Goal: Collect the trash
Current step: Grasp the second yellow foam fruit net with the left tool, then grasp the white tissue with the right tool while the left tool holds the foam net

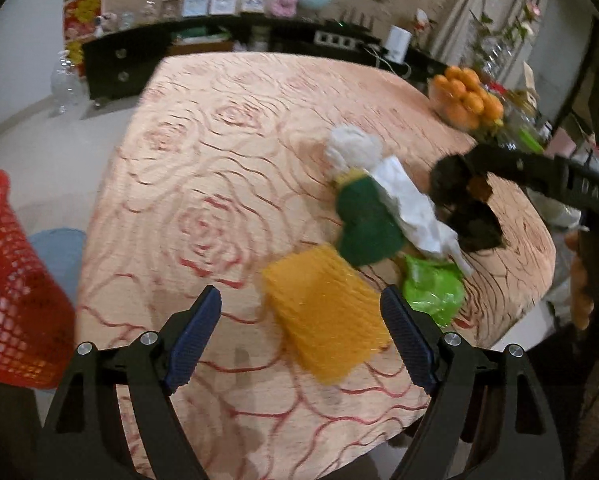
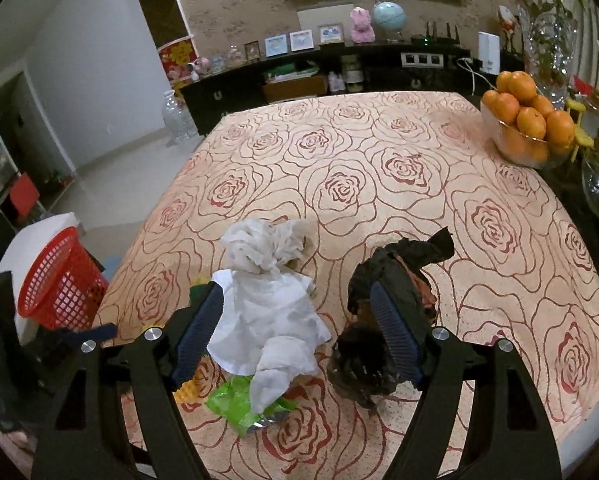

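Trash lies on the rose-patterned tablecloth (image 2: 379, 152). In the left wrist view I see a yellow foam net (image 1: 327, 320), a green wrapper (image 1: 367, 224), a crumpled tissue (image 1: 353, 148), white paper (image 1: 411, 204), a lime green bag (image 1: 433, 290) and black crumpled trash (image 1: 467, 208). My left gripper (image 1: 301, 336) is open, above the yellow net's near side. My right gripper (image 2: 297, 332) is open over the white paper (image 2: 271, 320); its right finger lies against the black trash (image 2: 387, 308). The tissue (image 2: 265, 248) and lime bag (image 2: 239, 400) show there too. A red basket (image 1: 11, 288) (image 2: 59, 280) stands left of the table.
A bowl of oranges (image 2: 527, 124) sits at the table's far right, with glass vases (image 2: 547, 40) beside it. A dark sideboard (image 2: 319, 76) with frames and a globe runs along the back wall. The right gripper's arm (image 1: 539, 172) reaches in from the right.
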The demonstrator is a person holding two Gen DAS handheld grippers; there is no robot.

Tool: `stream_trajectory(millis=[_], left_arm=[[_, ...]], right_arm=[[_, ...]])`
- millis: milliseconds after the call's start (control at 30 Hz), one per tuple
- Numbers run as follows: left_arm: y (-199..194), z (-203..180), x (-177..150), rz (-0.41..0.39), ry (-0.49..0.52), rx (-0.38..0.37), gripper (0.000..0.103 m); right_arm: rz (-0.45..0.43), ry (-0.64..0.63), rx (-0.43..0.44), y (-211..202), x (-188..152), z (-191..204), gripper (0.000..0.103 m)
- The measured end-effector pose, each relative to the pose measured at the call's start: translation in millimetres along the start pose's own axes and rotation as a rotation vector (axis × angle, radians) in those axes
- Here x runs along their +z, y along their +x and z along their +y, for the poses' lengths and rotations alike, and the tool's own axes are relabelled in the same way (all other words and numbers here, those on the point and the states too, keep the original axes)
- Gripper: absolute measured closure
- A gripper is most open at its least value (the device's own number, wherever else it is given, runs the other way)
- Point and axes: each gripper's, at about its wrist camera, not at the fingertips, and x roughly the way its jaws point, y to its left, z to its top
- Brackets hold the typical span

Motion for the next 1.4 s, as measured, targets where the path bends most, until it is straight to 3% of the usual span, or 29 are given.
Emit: stream_trajectory(millis=[167,333,500,567,767,1033,1333,1400], left_arm=[[19.1,-7.1,2.4,0.047,-0.016,-0.039,0.024],[28.2,-11.5,2.4,0.059,-0.001,-0.025,0.025],[27.8,-15.3,3.3,0.054,0.032,-0.021,0.049],[27.0,-16.4,2.1,0.051,0.051,-0.018,0.063],[20.2,-16.1,2.7,0.027,0.071,-0.006,0.083],[1.1,5.0,10.6,-0.028,0.007,0.012,0.086],[-8.7,19.0,13.1,-0.048,-0.043,0.017,0.086],[-9.4,20.6,13.3,-0.048,-0.047,0.020,0.086]], right_arm=[[0.011,0.001,0.004,3.4,-0.8,0.8,0.029],[0.017,0.007,0.012,5.2,-1.6,-1.5,0.029],[0.022,0.012,0.020,6.6,-2.5,-3.6,0.029],[0.028,0.015,0.029,8.3,-3.1,-3.8,0.029],[0.044,0.007,0.042,13.8,-5.2,0.5,0.029],[0.055,-0.053,0.085,18.7,-7.6,19.3,0.029],[0.146,-0.116,0.088,47.2,-19.4,35.8,0.030],[0.160,-0.127,0.062,51.8,-20.2,35.8,0.036]])
